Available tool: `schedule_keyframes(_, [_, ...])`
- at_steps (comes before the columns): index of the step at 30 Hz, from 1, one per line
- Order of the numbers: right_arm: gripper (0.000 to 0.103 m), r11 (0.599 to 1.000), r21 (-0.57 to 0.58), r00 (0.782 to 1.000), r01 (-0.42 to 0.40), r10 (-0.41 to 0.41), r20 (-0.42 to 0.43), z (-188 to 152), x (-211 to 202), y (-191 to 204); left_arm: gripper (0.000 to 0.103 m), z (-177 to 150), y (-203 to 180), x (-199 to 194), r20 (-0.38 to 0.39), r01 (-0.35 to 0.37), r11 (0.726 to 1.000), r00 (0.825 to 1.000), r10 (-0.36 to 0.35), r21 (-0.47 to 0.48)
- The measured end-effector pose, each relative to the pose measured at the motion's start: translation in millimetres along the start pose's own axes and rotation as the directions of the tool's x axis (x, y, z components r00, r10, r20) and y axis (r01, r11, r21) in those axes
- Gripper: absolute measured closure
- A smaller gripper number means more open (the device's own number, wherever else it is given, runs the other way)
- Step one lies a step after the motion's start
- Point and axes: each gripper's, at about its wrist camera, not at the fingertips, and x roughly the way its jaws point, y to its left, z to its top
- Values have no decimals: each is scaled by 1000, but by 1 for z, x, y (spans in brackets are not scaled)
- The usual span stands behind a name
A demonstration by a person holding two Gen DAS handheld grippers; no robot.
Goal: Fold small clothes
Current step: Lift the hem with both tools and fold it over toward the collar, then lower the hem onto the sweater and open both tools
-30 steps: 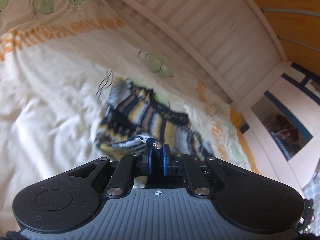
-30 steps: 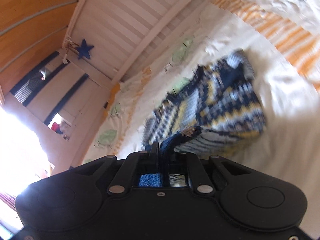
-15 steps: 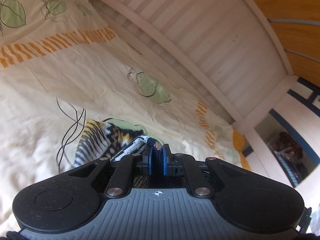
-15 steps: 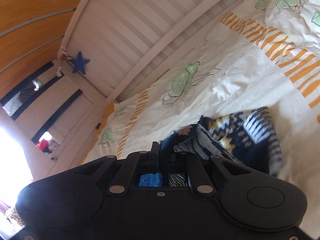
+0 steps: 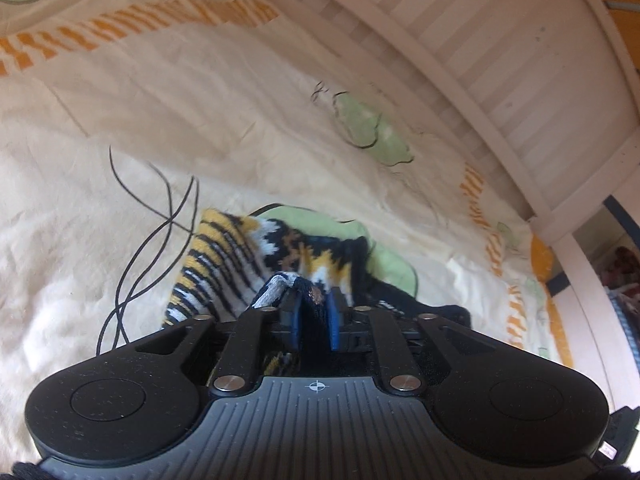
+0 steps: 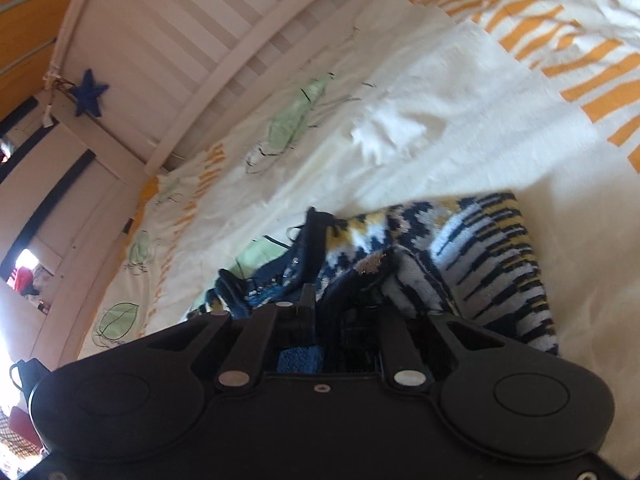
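Pinching the knitted garment (image 5: 240,264) on the bedsheet (image 5: 120,120), left hand-held gripper (image 5: 314,312) and right hand-held gripper (image 6: 340,300).

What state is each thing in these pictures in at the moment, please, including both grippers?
Knitted garment: bunched on the bedsheet, an edge pinched at each gripper.
Left gripper: jaws shut on a garment edge.
Right gripper: jaws shut on dark garment fabric.
Bedsheet: spread out, wrinkled.
Blue star: hanging on the white bed rail.

Knitted woolly sweater (image 5: 224,264) on creased, seemingly cotton bedsheet (image 5: 120,112); matt painted-wood bed rail (image 6: 224,68).
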Motion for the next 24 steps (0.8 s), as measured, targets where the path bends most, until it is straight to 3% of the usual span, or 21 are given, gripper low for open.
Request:
schedule_keyframes(1, [57,1000,3,1000,4,-4,0,1,1,-1,78,2,2,2,1,-4,1000,1000,4,-8])
schedule_keyframes(2, [49,1000,4,1000,4,-4,4,1,1,-1,75,4,4,1,8,-8,1000,1000,8,-12])
schedule_keyframes(4, [26,1000,6,1000,-8,8,16,4,2,0,60,9,8,-2,46,-30,1000,998,30,-6])
schedule_keyframes(9, [10,1000,-25,998,8,-6,60,14,-3,7,46,19,2,-18,107,-92,991,991,81,95])
schedule_keyframes(13, [9,999,-49,996,18,-14,92,15,-15,11,33,8,-17,-31,79,-87,961,995,69,262])
schedule_keyframes(19, [8,991,-124,996,49,-38,84,-1,-33,17,33,-36,-49,-36,-10,-40,828,998,55,559])
schedule_keyframes(22, [8,976,-199,994,88,-74,75,-13,-36,21,33,-51,-58,-27,-67,6,781,997,45,625])
schedule_keyframes(24, [8,959,-260,993,110,-97,63,-20,-34,26,33,-53,-61,-15,-78,7,770,995,56,638])
